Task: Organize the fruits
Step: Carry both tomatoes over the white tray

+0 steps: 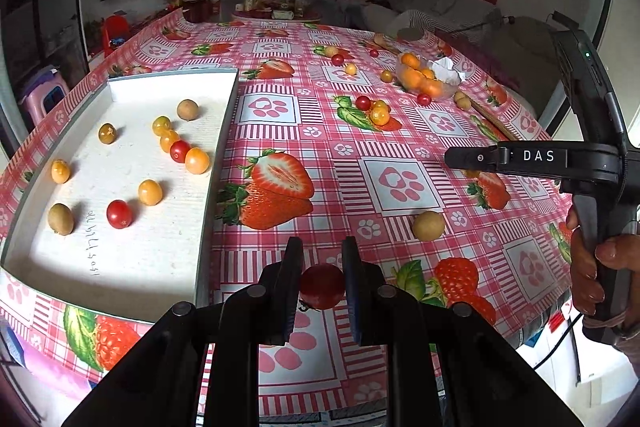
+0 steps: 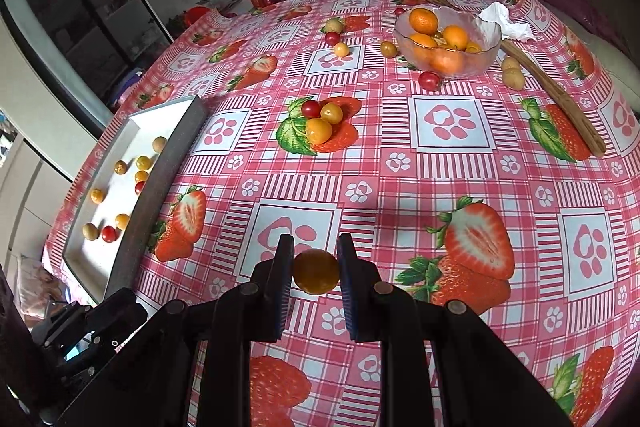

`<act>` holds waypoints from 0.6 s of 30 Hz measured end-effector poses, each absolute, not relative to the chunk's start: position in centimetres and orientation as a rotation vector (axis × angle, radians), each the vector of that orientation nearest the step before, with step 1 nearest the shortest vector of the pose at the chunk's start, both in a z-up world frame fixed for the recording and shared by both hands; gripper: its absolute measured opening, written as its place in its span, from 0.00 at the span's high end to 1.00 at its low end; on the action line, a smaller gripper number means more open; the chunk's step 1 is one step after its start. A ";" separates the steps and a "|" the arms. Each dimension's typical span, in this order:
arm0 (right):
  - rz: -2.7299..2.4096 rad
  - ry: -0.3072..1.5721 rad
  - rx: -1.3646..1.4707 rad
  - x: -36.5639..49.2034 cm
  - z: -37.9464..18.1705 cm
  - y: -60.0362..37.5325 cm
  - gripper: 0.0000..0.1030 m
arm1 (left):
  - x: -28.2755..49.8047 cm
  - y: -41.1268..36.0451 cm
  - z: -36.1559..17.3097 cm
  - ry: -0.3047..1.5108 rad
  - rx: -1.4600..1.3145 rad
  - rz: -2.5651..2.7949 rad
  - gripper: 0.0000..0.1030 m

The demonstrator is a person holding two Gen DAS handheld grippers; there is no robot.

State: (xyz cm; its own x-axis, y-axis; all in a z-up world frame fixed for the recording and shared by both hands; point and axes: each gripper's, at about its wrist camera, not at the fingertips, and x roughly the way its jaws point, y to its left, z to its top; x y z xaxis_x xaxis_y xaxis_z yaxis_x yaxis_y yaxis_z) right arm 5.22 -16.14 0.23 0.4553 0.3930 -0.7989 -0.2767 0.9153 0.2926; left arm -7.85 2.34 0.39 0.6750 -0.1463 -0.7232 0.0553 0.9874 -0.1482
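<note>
Left hand-held gripper [image 1: 322,277] has its jaws closed in on a red cherry tomato [image 1: 322,286], carried above the table [image 1: 400,163] just right of the white tray [image 1: 168,269]. Right hand-held gripper [image 2: 314,269] pinches a yellow cherry tomato [image 2: 316,271] the same way, further right of the tray. The tray holds a scatter of red, yellow and brownish small fruits, while more lie loose beyond it, near the glass bowl of oranges [image 2: 448,43]. The risk now: these round, smooth fruits could squirt out if the pinch slackens, or split if squeezed harder. Dropped from height, either could roll against the fruits already in the tray, or clip its raised rim and bounce back onto the table.
</note>
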 end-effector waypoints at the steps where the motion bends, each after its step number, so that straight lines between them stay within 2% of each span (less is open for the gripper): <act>1: 0.418 1.017 0.121 5.1 0.3 -15.8 0.77 | -7.8 2.7 0.5 0.819 -0.120 -0.107 0.79; 18: 0.494 1.021 0.045 5.2 1.5 -9.8 0.77 | -8.5 10.7 1.5 0.761 -0.207 0.032 0.79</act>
